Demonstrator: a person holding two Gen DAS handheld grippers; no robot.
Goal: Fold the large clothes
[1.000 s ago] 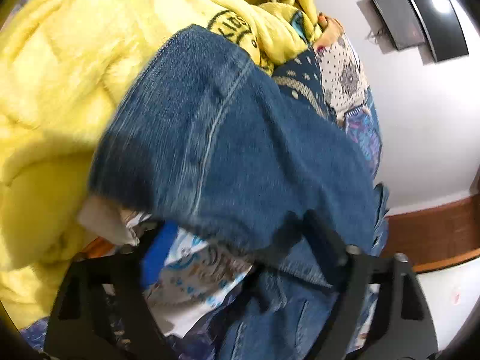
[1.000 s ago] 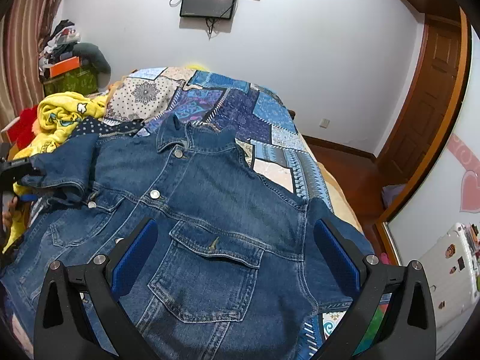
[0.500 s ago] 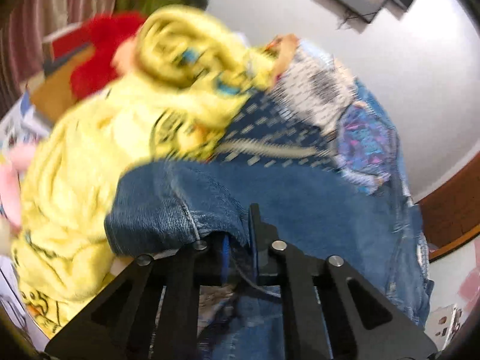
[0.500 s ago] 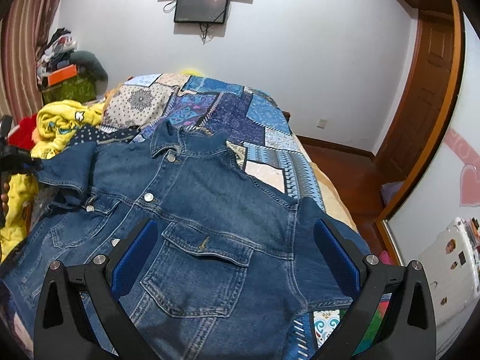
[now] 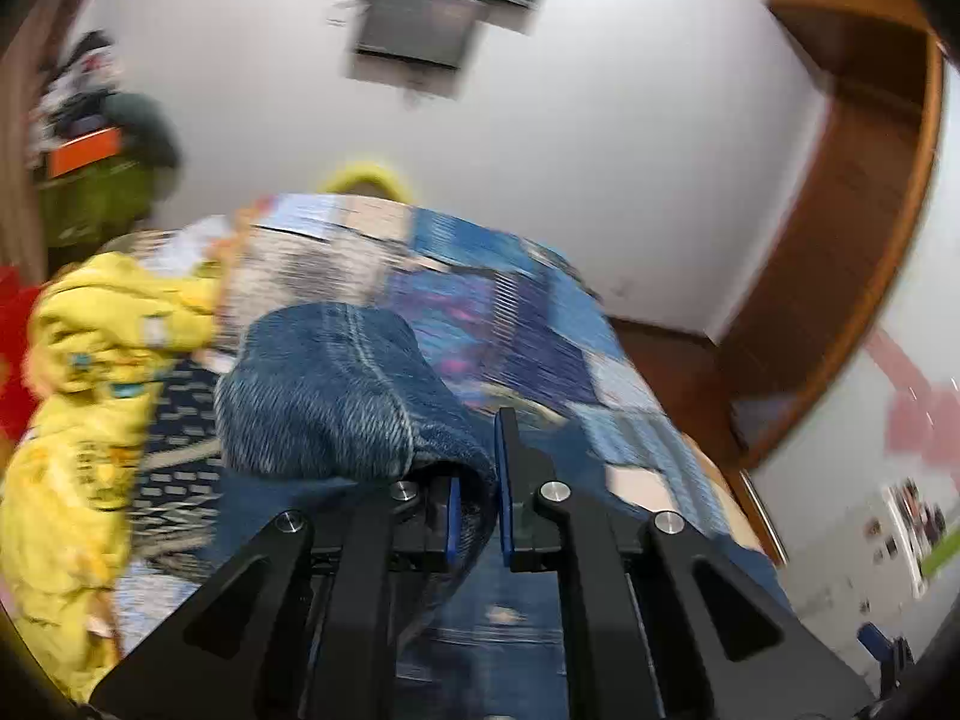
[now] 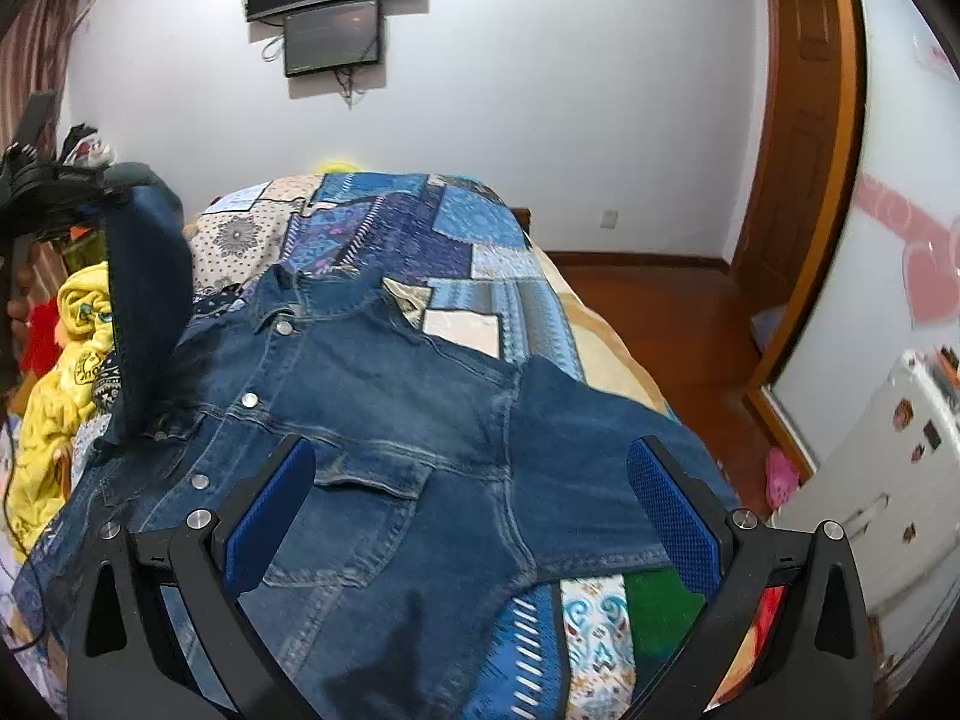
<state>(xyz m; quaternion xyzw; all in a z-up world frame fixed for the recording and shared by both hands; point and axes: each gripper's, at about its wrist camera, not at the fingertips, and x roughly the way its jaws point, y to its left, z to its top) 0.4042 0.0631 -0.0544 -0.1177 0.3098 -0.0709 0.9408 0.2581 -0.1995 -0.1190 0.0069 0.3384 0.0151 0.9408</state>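
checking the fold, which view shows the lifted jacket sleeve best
The right wrist view: the sleeve hangs from the left gripper, with the denim jacket spread on the bed. The left wrist view shows only a blurred bunch of sleeve.

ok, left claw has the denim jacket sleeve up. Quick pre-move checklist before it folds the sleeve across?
1. Left claw shut on the sleeve: ok, denim is pinched between the blue pads.
2. Sleeve lifted off the bed: ok, in the right wrist view it hangs from the claw above the jacket.
3. Denim jacket body flat, front up on the patchwork bedspread: ok.
4. Right claw open and empty above the jacket: ok.
5. Other sleeve flat: ok, spread out to the side.
6. Yellow blanket not snagged on the sleeve: cannot tell, it lies close beside.
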